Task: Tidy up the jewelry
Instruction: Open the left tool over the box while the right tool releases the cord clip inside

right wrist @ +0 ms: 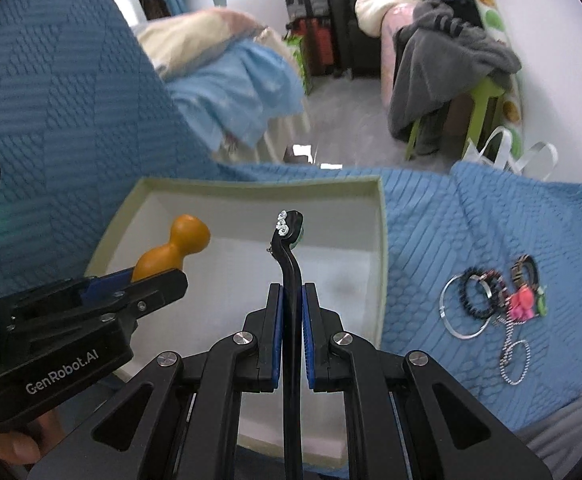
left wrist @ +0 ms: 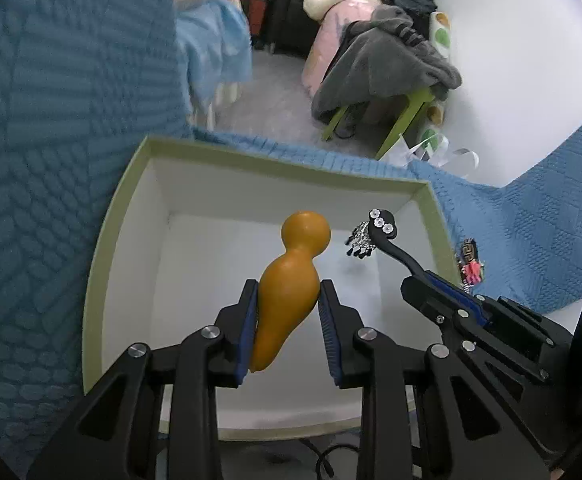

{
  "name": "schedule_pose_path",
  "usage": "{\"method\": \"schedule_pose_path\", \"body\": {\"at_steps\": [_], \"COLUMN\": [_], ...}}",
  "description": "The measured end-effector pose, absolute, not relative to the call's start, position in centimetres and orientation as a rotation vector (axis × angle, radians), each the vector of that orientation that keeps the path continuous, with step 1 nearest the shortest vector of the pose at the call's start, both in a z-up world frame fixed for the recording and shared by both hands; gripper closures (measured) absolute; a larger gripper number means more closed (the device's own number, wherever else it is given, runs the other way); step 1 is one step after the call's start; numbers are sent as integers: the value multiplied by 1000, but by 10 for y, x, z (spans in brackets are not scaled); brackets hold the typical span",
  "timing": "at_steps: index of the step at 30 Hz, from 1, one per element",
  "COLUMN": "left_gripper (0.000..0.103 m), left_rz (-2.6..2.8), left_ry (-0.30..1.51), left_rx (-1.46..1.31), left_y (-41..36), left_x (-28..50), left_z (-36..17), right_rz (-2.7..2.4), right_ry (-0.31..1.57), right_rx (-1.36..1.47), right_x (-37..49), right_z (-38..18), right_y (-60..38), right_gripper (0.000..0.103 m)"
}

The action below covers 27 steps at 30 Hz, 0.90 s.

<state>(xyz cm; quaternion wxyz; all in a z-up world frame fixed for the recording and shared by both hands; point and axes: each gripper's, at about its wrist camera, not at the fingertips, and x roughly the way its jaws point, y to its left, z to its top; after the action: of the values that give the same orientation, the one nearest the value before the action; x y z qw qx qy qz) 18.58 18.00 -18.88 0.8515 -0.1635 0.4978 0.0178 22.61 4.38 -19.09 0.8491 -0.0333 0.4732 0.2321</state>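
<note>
Left gripper [left wrist: 289, 300]: jaws clamped on an orange gourd-shaped piece [left wrist: 291, 276], held over the open white box [left wrist: 103, 240]. Right gripper [right wrist: 291, 320]: jaws clamped on a black hair clip [right wrist: 289, 248] with white flowers, also above the box, at 3 o'clock from the gourd. Blue quilt [right wrist: 431, 240] beneath. Loose jewelry pile [right wrist: 495, 300], bracelets and chains, lies on the quilt at 3 o'clock from the box.

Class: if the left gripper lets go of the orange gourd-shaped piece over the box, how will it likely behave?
The gourd-shaped piece looks smooth and rounded, so it would probably roll inside the box. It appears rigid, keeping its shape between the left gripper pads, and its glossy skin may slip.
</note>
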Motion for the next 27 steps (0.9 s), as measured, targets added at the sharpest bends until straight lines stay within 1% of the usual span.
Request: {"method": "schedule_pose_path", "body": {"at_steps": [4, 8, 10, 12, 13, 14, 27], "left_gripper": [72, 72, 72, 61, 50, 46, 46], "left_rz": [60, 71, 68, 72, 77, 87, 104], "left_ry": [1061, 1029, 1021, 1016, 1008, 986, 832], "left_rx": [-360, -386, -396, -408, -409, -403, -335], "left_y": [187, 192, 193, 195, 196, 195, 167], "left_x": [179, 168, 165, 163, 160, 156, 132], "left_z": [-196, -184, -177, -170, -164, -156, -77], "right_rz": [498, 506, 511, 520, 524, 526, 583], "right_ry": [1025, 1008, 994, 984, 969, 958, 738], "right_rx": [-87, -75, -78, -66, -62, -63, -43], "right_x": [225, 223, 223, 224, 223, 223, 203], "right_z": [-199, -190, -182, -175, -169, -165, -79], "right_y": [48, 44, 43, 41, 39, 38, 2], "right_gripper": [96, 95, 90, 79, 78, 78, 78]}}
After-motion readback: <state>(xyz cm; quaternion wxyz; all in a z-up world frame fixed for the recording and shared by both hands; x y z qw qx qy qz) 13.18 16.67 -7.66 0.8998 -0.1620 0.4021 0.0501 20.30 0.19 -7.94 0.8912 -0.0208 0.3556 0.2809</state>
